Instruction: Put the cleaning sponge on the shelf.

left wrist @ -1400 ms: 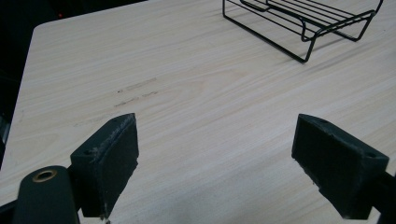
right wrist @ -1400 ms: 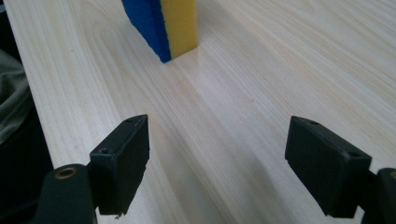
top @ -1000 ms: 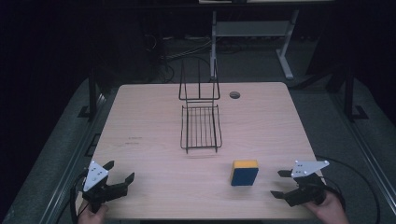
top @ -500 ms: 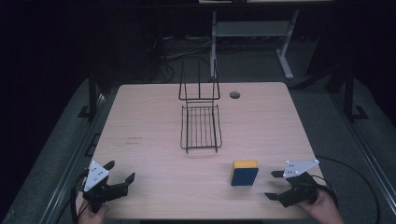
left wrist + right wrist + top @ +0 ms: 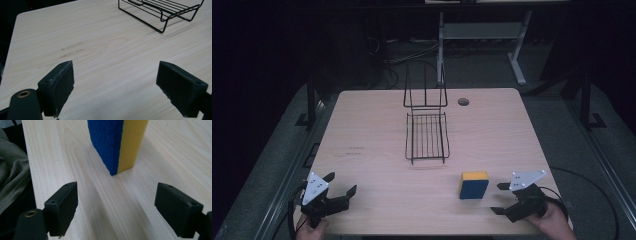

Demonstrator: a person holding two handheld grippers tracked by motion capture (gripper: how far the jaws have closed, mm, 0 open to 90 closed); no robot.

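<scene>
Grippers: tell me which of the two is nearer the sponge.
The right gripper, jaws open, pointing at the blue and yellow sponge standing just ahead of it. The left gripper sits far off at the table's opposite near corner.

Dim lab: bare test table [image 5: 377, 135], floor cables [image 5: 387, 62], metal stand [image 5: 482, 32].

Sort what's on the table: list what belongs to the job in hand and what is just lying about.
In the job: sponge, standing on edge; right tongs, open, pointed at it.
Lying about: wire rack; left tongs, open over bare table.
</scene>
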